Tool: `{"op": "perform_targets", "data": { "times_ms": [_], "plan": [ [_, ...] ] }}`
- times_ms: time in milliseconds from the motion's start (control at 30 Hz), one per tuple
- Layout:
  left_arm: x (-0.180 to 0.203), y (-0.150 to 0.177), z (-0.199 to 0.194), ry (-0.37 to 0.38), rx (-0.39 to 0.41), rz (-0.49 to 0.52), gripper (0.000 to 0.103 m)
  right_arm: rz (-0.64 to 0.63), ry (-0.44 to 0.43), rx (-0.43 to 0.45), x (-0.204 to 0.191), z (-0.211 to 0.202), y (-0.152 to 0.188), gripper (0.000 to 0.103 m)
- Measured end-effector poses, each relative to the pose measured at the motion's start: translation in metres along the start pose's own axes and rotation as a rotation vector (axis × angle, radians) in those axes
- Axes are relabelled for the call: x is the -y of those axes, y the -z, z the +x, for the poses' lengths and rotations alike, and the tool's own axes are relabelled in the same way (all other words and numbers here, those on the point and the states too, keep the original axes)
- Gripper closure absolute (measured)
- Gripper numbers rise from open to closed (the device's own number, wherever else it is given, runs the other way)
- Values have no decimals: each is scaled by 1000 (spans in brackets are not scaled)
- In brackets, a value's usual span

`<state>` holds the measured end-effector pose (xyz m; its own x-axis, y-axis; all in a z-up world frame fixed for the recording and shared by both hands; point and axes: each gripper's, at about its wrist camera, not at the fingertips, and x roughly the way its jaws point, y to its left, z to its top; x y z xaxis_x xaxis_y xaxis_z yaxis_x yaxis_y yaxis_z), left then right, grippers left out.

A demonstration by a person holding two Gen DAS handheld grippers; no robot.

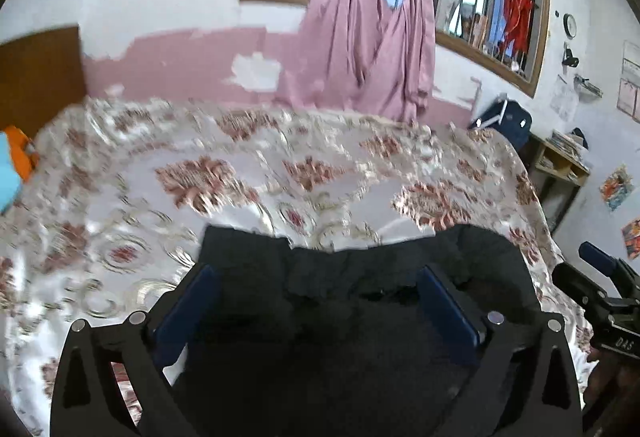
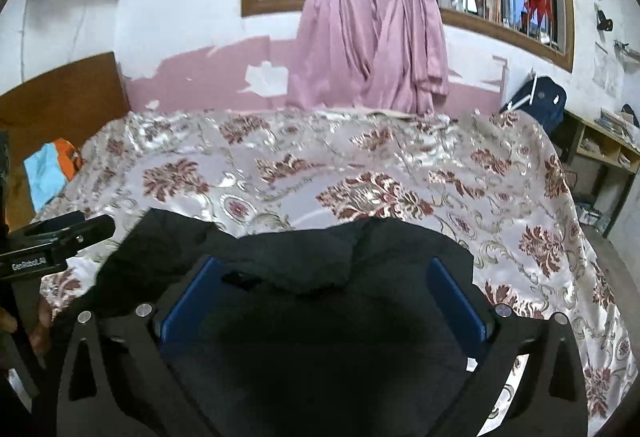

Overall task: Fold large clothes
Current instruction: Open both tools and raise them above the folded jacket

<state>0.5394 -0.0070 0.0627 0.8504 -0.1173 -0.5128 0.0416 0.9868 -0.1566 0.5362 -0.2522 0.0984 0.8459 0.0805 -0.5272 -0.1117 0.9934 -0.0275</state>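
Both released, the left gripper (image 1: 316, 301) and right gripper (image 2: 322, 293) are hovering over the dark crumpled fabric garment (image 2: 304, 253) at the near edge of the floral satin bedspread (image 2: 280, 157); judged next: regrasping an edge for another fold.

Two markings can be read. In the left wrist view, white letters "DAS" stand on the black body of the right gripper (image 1: 600, 261) at the frame's right edge. In the right wrist view, "GenRobot.AI" stands in white on the left gripper (image 2: 68, 227) at the left edge.
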Motion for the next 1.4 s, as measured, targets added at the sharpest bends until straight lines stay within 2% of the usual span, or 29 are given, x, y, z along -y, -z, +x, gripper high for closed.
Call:
{"op": "perform_targets", "data": {
  "times_ms": [133, 333, 467, 633, 833, 1000, 1167, 1400],
  "plan": [
    [13, 2, -43, -6, 95, 87, 0, 16, 7, 82, -7, -31, 5, 2],
    [24, 14, -120, 14, 182, 140, 0, 32, -2, 146, -14, -91, 15, 2],
    [28, 27, -175, 12, 216, 136, 0, 11, 6, 182, -23, -141, 23, 2],
    [27, 46, -249, 18, 253, 119, 0, 58, -18, 193, -25, -207, 32, 2],
    [27, 67, -316, -35, 278, 152, 0, 65, -38, 218, -35, -267, 52, 2],
    [25, 86, -350, -59, 280, 151, 0, 44, -53, 243, -45, -308, 73, 2],
    [20, 105, -372, -71, 282, 142, 0, 30, -47, 234, -50, -329, 93, 2],
    [32, 133, -386, -87, 305, 221, 0, -20, -46, 267, -61, -359, 118, 2]
  ]
}}
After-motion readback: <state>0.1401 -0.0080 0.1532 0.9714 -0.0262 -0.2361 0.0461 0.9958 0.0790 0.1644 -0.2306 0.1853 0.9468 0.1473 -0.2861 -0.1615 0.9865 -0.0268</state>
